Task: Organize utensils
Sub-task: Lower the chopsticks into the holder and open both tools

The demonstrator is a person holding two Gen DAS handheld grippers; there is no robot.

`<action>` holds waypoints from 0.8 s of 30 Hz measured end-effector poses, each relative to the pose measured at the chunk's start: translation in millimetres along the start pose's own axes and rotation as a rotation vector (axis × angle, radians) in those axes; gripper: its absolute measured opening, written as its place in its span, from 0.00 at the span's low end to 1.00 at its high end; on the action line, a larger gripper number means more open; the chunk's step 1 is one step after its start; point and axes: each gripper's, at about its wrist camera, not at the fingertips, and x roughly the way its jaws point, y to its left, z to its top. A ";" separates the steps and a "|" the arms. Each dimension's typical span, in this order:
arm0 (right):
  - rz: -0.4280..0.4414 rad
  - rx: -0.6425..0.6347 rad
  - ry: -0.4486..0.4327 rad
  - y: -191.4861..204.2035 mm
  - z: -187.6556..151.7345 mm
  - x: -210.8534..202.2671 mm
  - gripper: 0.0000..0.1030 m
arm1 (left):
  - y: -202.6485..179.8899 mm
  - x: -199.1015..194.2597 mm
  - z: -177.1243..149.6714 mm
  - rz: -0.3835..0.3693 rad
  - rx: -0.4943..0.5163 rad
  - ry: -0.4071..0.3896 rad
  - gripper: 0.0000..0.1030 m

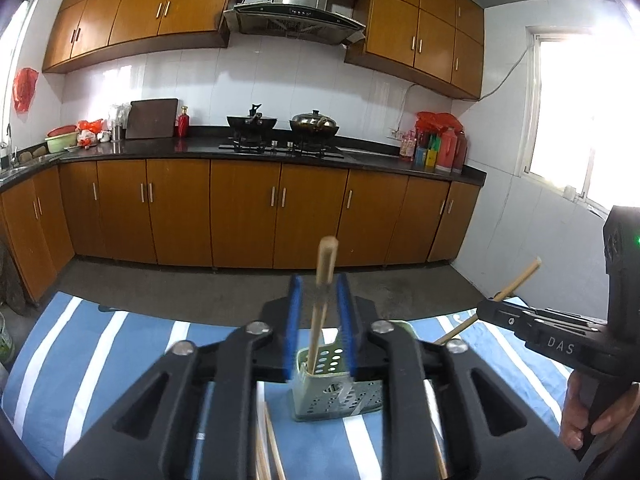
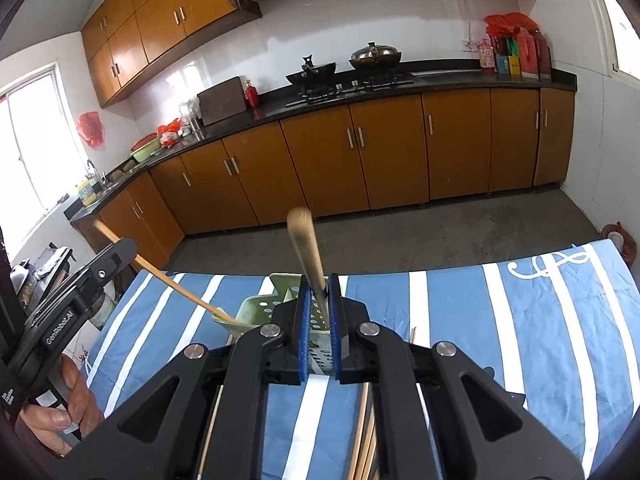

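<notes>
A pale green perforated utensil holder (image 1: pixel 334 384) stands on the blue and white striped cloth (image 1: pixel 100 360); it also shows in the right wrist view (image 2: pixel 256 312). My left gripper (image 1: pixel 320 292) has its blue pads apart around a wooden chopstick (image 1: pixel 324 280) whose lower end sits in the holder. My right gripper (image 2: pixel 320 292) is shut on another wooden chopstick (image 2: pixel 306 240), held just above the holder. In the right wrist view the left gripper's chopstick (image 2: pixel 172 280) slants into the holder. Several loose chopsticks (image 2: pixel 362 432) lie on the cloth under both grippers.
Beyond the table edge is a grey floor and a row of wooden kitchen cabinets (image 1: pixel 244 212) with a black counter, two pans on a stove (image 1: pixel 280 128), and bottles (image 1: pixel 440 148) at the right. A bright window (image 1: pixel 580 112) is at the far right.
</notes>
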 end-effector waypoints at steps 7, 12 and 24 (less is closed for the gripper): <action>-0.020 0.025 -0.063 -9.1 -2.5 -24.6 0.27 | 11.5 -23.1 -2.1 0.016 -0.020 -0.031 0.30; -0.067 0.062 -0.111 -31.0 -16.1 -45.5 0.27 | 29.9 -52.5 -14.2 0.033 -0.048 -0.048 0.33; -0.189 0.148 0.214 -83.5 -125.6 36.3 0.22 | 82.5 -43.5 -107.7 0.150 -0.071 0.178 0.36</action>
